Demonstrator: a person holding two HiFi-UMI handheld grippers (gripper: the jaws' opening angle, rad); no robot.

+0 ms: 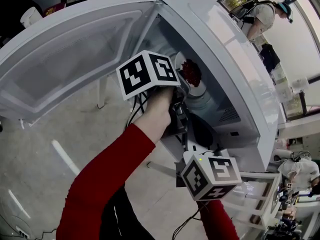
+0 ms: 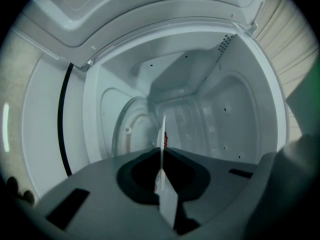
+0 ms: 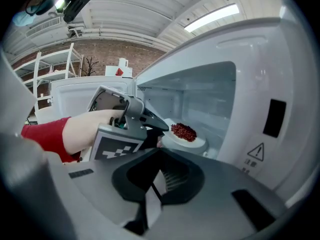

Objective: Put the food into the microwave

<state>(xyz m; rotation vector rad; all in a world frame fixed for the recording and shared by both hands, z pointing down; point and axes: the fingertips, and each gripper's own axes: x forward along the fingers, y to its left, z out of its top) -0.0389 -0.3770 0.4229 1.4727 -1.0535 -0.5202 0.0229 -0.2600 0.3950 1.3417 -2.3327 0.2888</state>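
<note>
- The left gripper (image 2: 162, 153) had its jaws narrow, clamped on the rim of the plate (image 2: 163, 126), which showed edge-on from 6 to 12 o'clock straight out of them
- The food (image 2: 165, 140), a red heap, peeped out at 3 o'clock of that edge, just beyond the jaws
- The glass turntable (image 2: 131, 129) lay at 10 o'clock from the jaws, deeper in the microwave (image 2: 235, 109); whether the plate touched it could not be told
- The right gripper (image 3: 161, 159) had its jaws together on nothing, with the plate at 1 o'clock and well apart, so the left was the nearer
- The coming move likely meant carrying the plate inward over the turntable
</note>
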